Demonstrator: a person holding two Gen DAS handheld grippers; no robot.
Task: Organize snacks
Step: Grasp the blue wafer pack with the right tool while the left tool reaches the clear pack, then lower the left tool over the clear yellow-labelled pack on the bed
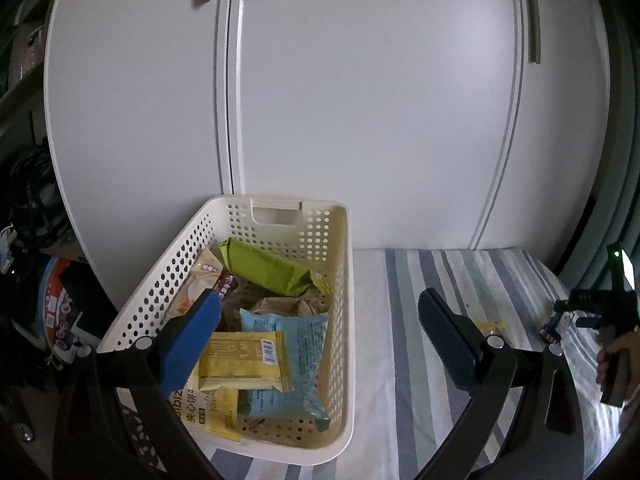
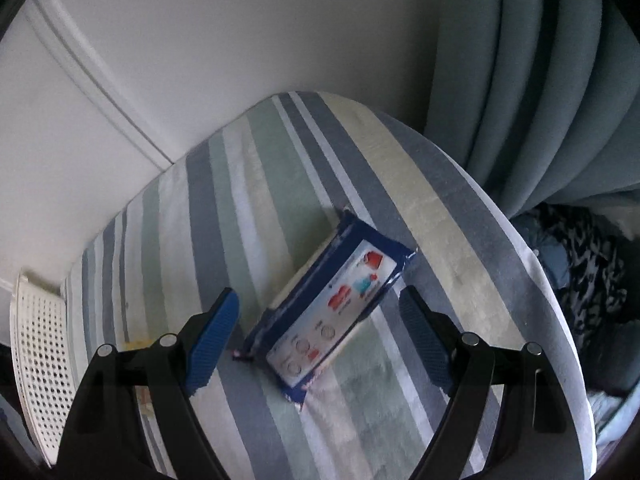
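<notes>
Your right gripper (image 2: 318, 334) is spread wide, holding nothing, poised over the blue snack packet (image 2: 328, 320) lying flat on the striped cloth (image 2: 256, 184), well right of the white basket (image 1: 344, 320). It looks light and crinkly (probably slippery film), so pinch across its short width near the middle. Your left gripper (image 1: 320, 344) hangs released, empty, above the basket's near right rim.
</notes>
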